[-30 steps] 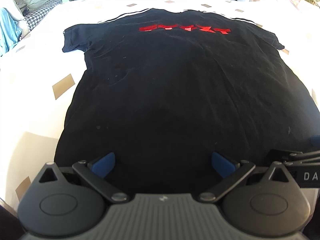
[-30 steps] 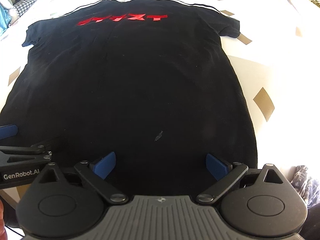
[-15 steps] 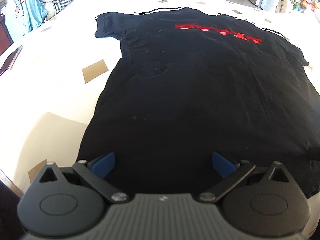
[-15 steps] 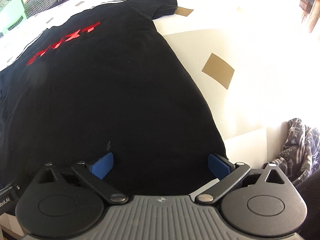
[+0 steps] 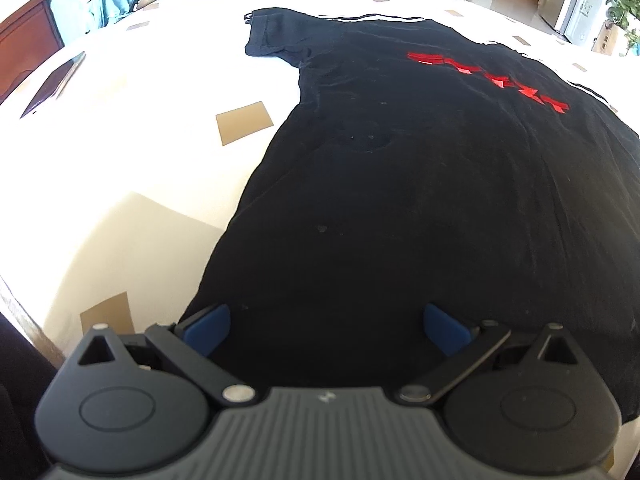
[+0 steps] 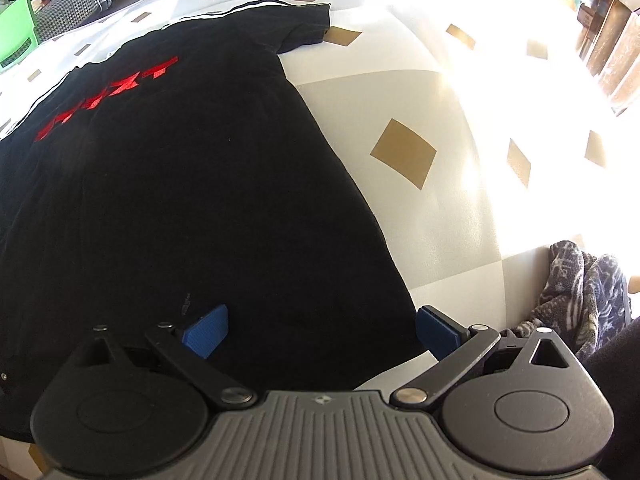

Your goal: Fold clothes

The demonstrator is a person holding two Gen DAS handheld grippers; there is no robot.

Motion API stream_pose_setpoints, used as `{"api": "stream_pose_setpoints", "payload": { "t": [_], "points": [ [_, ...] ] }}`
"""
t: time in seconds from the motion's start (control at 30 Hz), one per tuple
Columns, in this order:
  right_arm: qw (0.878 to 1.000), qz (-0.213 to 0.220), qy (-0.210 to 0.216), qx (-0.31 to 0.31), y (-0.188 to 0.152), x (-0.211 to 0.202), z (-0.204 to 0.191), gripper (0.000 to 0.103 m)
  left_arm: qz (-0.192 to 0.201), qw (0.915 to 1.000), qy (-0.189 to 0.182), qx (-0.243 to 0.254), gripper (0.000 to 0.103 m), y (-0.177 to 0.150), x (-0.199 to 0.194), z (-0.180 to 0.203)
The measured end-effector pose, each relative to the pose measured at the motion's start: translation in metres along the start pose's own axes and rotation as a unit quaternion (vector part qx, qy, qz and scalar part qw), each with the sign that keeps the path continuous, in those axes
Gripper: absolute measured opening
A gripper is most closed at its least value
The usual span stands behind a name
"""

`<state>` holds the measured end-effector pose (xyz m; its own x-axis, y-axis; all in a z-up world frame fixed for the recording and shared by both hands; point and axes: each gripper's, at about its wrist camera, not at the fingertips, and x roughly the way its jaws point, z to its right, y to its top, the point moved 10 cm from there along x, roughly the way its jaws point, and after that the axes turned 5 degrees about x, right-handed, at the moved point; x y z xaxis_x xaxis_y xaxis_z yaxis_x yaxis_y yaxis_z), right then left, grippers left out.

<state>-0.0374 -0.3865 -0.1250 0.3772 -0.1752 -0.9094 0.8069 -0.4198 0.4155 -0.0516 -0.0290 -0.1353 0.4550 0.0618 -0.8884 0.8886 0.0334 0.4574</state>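
While the black T-shirt lies flat on the table, hem nearest me, I hold my left gripper and right gripper spread wide over its near corners. Folding hasn't begun; next, I judge, each must pinch a hem corner.

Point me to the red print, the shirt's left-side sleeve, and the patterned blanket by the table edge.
red print [image 5: 490, 78], left wrist view, middle of the lettering.
sleeve [image 5: 272, 34], left wrist view, flat part near the cuff.
patterned blanket [image 6: 580, 292], right wrist view, middle of the bunched fabric.
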Motion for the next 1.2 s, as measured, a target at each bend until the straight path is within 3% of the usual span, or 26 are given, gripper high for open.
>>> {"api": "stream_pose_setpoints", "payload": {
  "t": [0.27,0.5,0.63,0.8,1.2],
  "points": [
    [0.993,0.047,0.076,-0.083,-0.003,-0.021,-0.04,0.09,0.027,0.9992,-0.009,0.027,0.103,0.007,-0.009,0.011],
    [0.983,0.025,0.132,-0.128,-0.015,-0.016,-0.073,0.085,0.058,0.9947,-0.027,0.081,0.103,0.017,-0.012,0.038],
    [0.979,0.029,0.115,-0.168,-0.021,-0.013,-0.083,0.086,0.046,0.9925,-0.055,0.099,0.103,0.014,-0.005,0.055],
    [0.974,0.04,0.085,-0.208,-0.026,-0.01,-0.089,0.088,0.052,0.9908,-0.057,0.111,0.103,0.012,0.0,0.067],
    [0.992,0.039,0.038,-0.11,-0.009,-0.002,-0.051,0.093,0.056,0.9904,-0.057,0.112,0.103,0.012,0.005,0.066]
  ]
}}
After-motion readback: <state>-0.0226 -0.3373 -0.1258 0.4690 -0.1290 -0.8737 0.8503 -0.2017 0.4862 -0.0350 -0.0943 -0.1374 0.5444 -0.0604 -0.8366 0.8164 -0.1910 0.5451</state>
